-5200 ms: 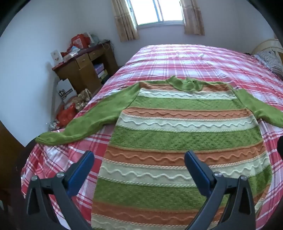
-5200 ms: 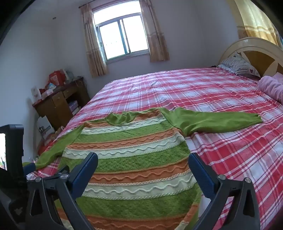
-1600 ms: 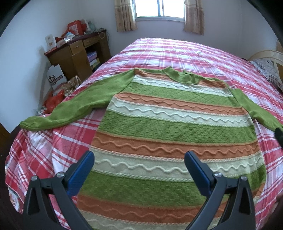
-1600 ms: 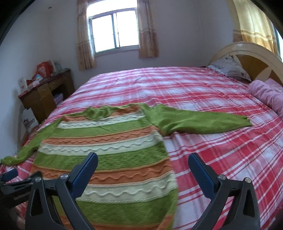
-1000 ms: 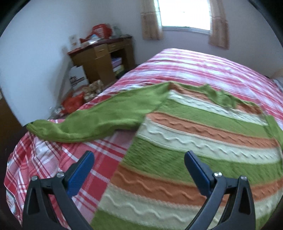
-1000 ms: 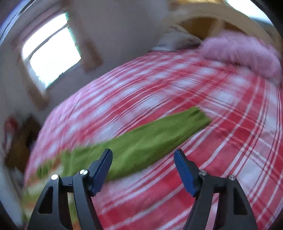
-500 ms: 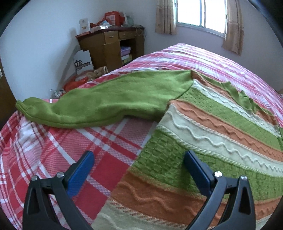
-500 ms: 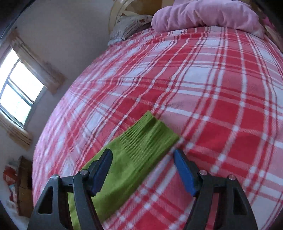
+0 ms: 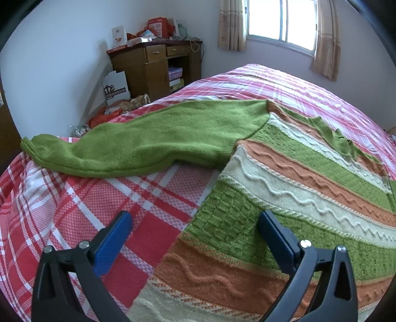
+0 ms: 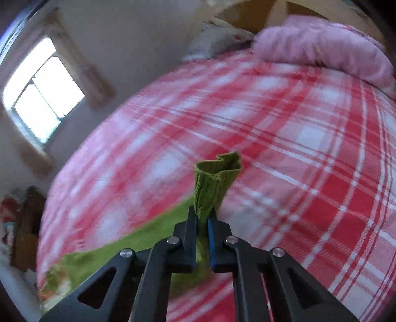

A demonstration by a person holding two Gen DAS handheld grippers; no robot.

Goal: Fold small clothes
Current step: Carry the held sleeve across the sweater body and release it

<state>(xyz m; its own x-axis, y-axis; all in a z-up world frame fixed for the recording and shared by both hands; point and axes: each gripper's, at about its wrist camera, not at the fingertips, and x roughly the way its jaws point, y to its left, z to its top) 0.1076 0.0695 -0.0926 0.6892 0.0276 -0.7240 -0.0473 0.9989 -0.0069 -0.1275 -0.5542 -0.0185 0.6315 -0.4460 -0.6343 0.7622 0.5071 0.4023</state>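
A striped sweater [image 9: 284,188] in green, orange and cream lies flat on the red plaid bed [image 9: 99,198]. Its plain green left sleeve [image 9: 148,141] stretches toward the bed's left edge. My left gripper [image 9: 194,235] hovers open just above the sweater's left side edge, with nothing between its blue pads. In the right wrist view my right gripper [image 10: 203,223] is shut on the ribbed cuff [image 10: 215,178] of the other green sleeve [image 10: 111,252], and the cuff bunches up above the jaws. The picture there is blurred.
A wooden desk [image 9: 153,67] with boxes on top stands by the wall past the bed's left edge, with bags [image 9: 116,89] on the floor beside it. A pink quilt [image 10: 321,47] and a pillow [image 10: 217,37] lie at the headboard end. A window [image 9: 282,22] is behind the bed.
My right gripper has closed on the sleeve cuff that lay flat between its open jaws, and the cuff now stands up off the bed. The left view has scarcely changed in the last half second.
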